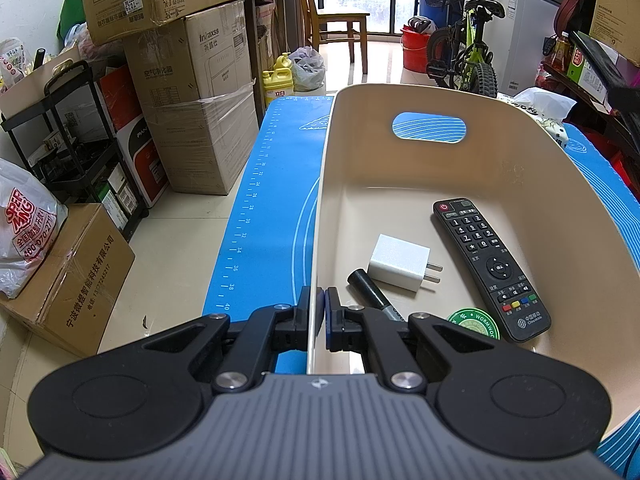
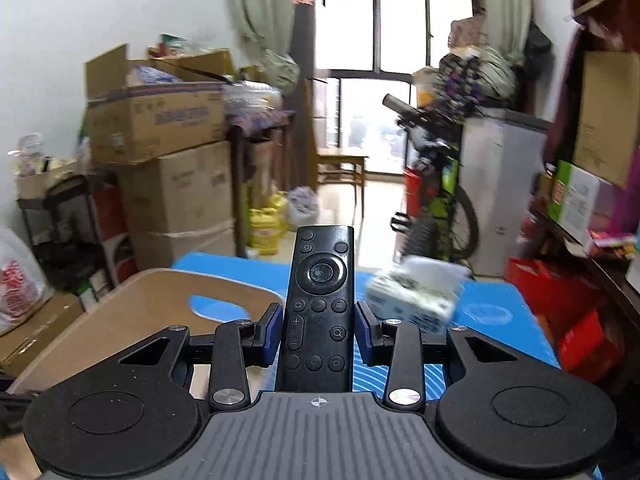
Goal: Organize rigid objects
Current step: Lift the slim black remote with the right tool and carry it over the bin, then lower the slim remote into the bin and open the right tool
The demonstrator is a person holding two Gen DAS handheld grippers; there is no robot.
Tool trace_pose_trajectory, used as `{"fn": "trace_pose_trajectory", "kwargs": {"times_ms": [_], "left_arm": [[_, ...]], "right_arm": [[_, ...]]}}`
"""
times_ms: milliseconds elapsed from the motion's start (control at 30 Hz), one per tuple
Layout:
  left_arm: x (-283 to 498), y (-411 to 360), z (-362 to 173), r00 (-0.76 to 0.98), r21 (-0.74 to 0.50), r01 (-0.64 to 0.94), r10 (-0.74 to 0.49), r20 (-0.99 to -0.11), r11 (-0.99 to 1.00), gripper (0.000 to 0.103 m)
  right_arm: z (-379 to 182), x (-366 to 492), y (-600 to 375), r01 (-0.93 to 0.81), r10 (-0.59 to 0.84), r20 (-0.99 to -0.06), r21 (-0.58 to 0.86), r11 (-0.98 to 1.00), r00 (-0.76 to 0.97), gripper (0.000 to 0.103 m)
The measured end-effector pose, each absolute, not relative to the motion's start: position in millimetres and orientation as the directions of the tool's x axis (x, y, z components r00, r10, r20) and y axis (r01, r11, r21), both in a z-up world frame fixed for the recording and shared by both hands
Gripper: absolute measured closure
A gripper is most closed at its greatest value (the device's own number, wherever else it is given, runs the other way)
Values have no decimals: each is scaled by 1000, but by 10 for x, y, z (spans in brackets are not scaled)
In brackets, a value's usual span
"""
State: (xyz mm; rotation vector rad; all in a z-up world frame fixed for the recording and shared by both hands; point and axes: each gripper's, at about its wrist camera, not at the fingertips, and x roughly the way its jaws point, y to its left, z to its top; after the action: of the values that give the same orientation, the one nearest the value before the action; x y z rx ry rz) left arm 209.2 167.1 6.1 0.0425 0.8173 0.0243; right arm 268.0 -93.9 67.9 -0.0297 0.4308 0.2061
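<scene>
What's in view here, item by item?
Bin: 1, beige, on the mat.
Mat: 1, blue, under the bin.
Keypad remote: 1, black, in the bin.
Charger: 1, white, in the bin.
Marker: 1, black, in the bin.
Sticker: 1, green, round, in the bin.
Slim remote: 1, black, between the right fingers.
Tissue pack: 1, white, on the mat.
Left gripper: pinching the bin wall.
Right gripper: holding the slim remote.

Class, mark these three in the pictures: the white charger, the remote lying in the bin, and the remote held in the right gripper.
white charger [image 1: 394,262], left wrist view, on its top face.
remote in the bin [image 1: 490,268], left wrist view, near its navigation ring.
held remote [image 2: 320,296], right wrist view, just below its round dial.
</scene>
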Motion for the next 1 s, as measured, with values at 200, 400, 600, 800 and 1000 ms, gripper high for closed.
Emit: {"fn": "trace_pose_trajectory", "kwargs": {"times_ms": [200, 400, 600, 800, 1000], "left_arm": [[2093, 1676, 62, 683, 48, -5, 38, -729, 999, 97], [2095, 1678, 62, 683, 47, -5, 38, -729, 999, 97], [2096, 1677, 62, 683, 47, -5, 38, -729, 999, 97], [2103, 1658, 44, 680, 51, -3, 39, -732, 999, 97], [2095, 1658, 47, 680, 49, -2, 38, -732, 999, 97]], "right_arm": [[800, 2685, -508, -305, 282, -433, 17, 952, 856, 59], [682, 2797, -79, -402, 353, -521, 22, 916, 777, 59], [388, 2923, 248, -442, 340, -634, -4, 897, 695, 59], [184, 3016, 397, -456, 328, -706, 7, 890, 628, 59], [42, 3108, 541, -483, 282, -779, -31, 875, 560, 59]]}}
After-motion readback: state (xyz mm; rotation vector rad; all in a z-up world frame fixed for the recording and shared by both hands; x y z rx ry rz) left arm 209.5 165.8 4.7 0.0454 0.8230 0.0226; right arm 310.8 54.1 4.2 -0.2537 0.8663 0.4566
